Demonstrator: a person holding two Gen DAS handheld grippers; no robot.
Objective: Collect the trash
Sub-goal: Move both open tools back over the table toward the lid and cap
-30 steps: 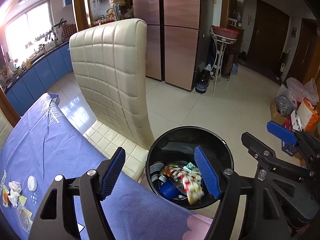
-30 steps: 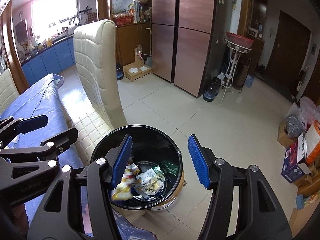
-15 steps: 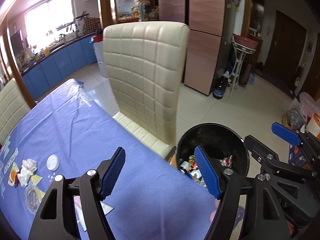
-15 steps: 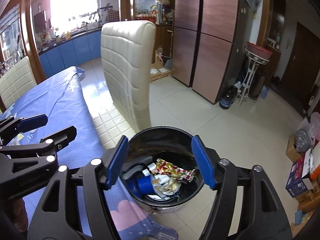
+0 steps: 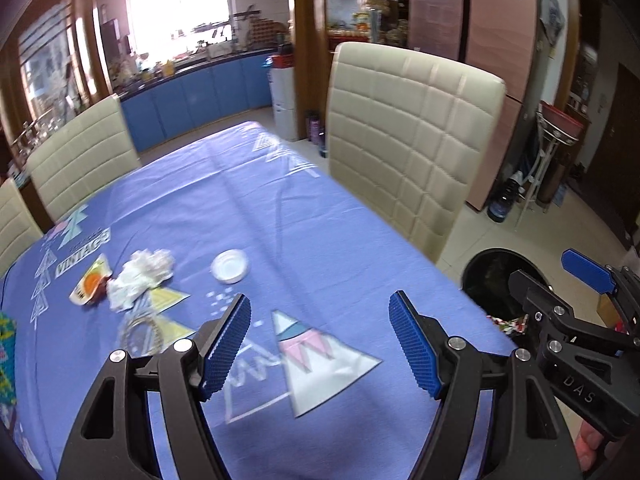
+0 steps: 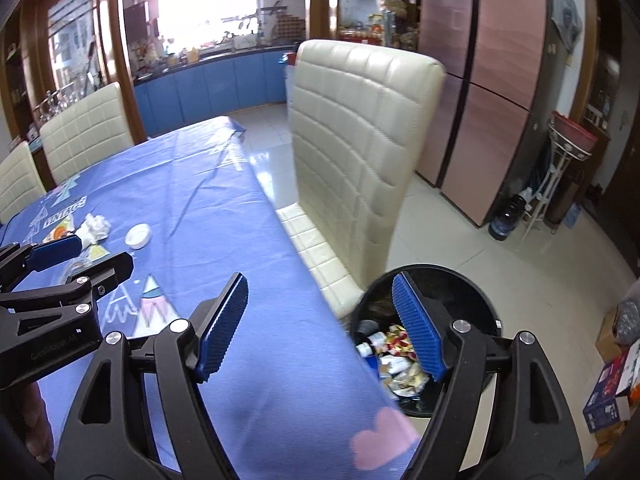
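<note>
Trash lies on the blue tablecloth (image 5: 320, 240): a crumpled white tissue (image 5: 142, 276), an orange-printed wrapper (image 5: 90, 286), a clear plastic piece (image 5: 140, 332) and a white round lid (image 5: 230, 265). My left gripper (image 5: 318, 344) hovers over the cloth, open and empty, with the trash to its far left. My right gripper (image 6: 320, 324) is over the table's edge, its jaws opening with nothing between them. Under its right finger stands the black bin (image 6: 472, 284), holding wrappers (image 6: 400, 344) and bottles. The tissue (image 6: 94, 226) and the lid (image 6: 138, 236) also show in the right wrist view.
A cream padded chair (image 5: 408, 140) stands at the table's right side, next to the bin (image 5: 496, 276). Two more cream chairs (image 5: 76, 152) stand at the far left. Boxes and bags (image 6: 616, 384) lie on the tiled floor at the right. A copper fridge (image 6: 496, 80) stands behind.
Both grippers swung left, away from the bin and over the table. The bin slid to the right of both views and the table trash came closer. The right jaws widened.
</note>
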